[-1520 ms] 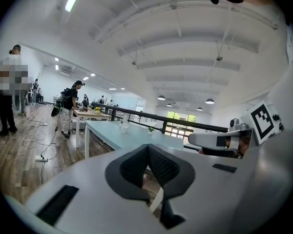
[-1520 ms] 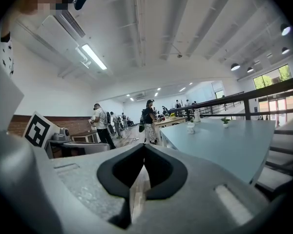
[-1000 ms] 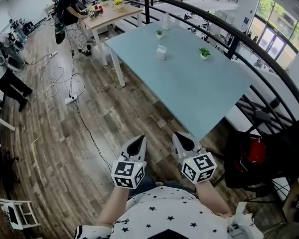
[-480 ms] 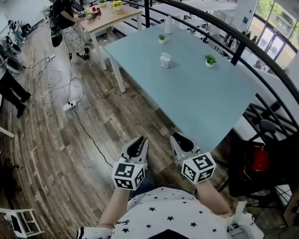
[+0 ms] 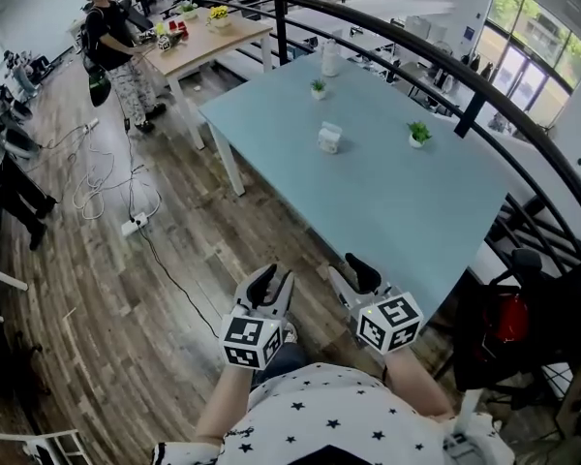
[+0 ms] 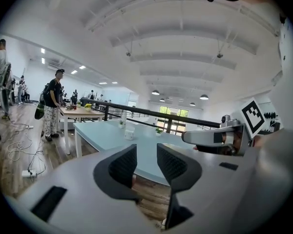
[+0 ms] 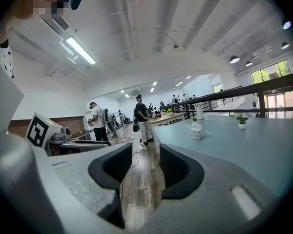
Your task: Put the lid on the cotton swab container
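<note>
The cotton swab container is a small white tub standing near the middle of the pale blue table. It also shows far off in the left gripper view and the right gripper view. At this distance I cannot make out its lid as a separate piece. Both grippers hang close to my body, short of the table's near corner and far from the container. My left gripper and my right gripper are both opening, with nothing between their fingers.
Two small potted plants and a white bottle stand on the table. A black railing runs behind it. A person stands at a wooden table back left. Cables lie on the floor. A dark chair sits right.
Both grippers have gone from shut to open. I have moved a little closer to the table, so the container now sits lower and nearer in the head view.
</note>
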A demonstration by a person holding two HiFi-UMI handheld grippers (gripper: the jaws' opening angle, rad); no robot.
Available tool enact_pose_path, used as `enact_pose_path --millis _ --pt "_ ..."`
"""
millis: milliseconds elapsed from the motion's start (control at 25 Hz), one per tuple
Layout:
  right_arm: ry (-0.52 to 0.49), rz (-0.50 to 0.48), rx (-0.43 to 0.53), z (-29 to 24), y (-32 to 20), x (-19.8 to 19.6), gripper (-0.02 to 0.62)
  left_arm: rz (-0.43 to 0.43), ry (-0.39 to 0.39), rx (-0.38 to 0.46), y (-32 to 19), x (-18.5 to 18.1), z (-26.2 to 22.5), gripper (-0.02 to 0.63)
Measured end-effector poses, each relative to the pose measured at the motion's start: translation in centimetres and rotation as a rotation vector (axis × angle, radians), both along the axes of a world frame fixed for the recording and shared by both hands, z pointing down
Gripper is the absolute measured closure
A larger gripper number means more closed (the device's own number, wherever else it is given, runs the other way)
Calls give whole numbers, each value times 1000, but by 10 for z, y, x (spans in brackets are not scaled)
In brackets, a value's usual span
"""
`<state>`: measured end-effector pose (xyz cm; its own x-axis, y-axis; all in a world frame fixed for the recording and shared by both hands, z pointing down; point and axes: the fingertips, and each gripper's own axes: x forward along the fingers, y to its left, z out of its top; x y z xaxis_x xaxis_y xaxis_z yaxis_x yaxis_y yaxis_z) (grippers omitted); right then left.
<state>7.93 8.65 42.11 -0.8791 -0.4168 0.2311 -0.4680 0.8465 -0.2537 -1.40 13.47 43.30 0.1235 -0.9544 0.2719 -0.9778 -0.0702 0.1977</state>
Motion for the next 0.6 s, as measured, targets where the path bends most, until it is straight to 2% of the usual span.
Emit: enact_pose_path --millis 240,600 --pt "3 38 6 -8 -36 -35 396 13 4 10 -34 -41 -10 466" --pt "-7 72 18 -8 -85 -86 380 50 2 16 -83 -92 -8 457"
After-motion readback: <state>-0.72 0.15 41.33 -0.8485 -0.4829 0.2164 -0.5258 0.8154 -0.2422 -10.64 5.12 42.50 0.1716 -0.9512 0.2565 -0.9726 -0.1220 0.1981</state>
